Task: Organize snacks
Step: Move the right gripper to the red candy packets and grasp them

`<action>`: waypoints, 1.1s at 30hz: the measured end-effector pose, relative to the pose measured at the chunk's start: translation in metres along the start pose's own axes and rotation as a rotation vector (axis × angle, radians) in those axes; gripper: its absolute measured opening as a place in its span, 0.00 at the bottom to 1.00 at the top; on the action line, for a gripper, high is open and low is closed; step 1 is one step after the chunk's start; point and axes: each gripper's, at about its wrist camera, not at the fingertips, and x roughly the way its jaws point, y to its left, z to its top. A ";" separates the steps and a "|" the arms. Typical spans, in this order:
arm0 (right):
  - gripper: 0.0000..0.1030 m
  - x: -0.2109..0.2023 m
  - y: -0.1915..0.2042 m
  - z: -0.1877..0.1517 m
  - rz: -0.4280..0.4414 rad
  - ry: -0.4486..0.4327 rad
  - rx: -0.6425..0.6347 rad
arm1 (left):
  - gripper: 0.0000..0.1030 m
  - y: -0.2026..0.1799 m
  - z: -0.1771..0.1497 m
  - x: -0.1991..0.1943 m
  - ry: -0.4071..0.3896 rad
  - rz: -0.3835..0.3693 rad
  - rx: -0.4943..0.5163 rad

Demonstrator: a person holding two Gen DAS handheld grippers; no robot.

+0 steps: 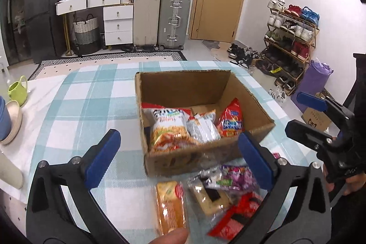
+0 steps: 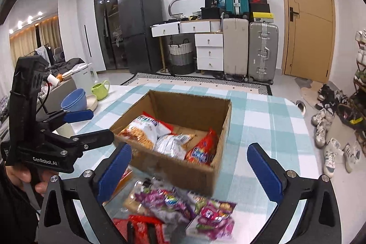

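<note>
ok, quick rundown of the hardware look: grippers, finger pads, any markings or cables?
Both are black plastic two-finger grippers with blue ribbed pads and silver bolts at the finger joints. The left gripper has a pistol-style handle, white "GenRobot.AI" lettering on its body and a thin black cable at its upright rear housing. The right gripper matches it. The hand on the right one wears a dark sleeve.

Green mug, blue bowls (stacked), three suitcases, shoe rack, wooden door
</note>
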 end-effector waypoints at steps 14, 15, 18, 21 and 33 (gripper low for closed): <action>0.99 -0.017 0.015 -0.050 -0.026 0.027 -0.026 | 0.99 0.003 -0.059 -0.052 0.002 0.061 0.031; 0.99 -0.017 0.015 -0.053 -0.026 0.030 -0.023 | 0.99 0.002 -0.062 -0.052 0.003 0.063 0.031; 0.99 -0.017 0.015 -0.061 -0.025 0.045 -0.012 | 1.00 0.003 -0.073 -0.049 0.020 0.069 0.037; 0.99 -0.015 0.016 -0.069 -0.011 0.062 -0.005 | 0.99 0.005 -0.076 -0.047 0.037 0.081 0.043; 0.99 -0.004 0.032 -0.096 0.090 0.154 -0.038 | 1.00 -0.001 -0.083 -0.039 0.062 0.100 0.044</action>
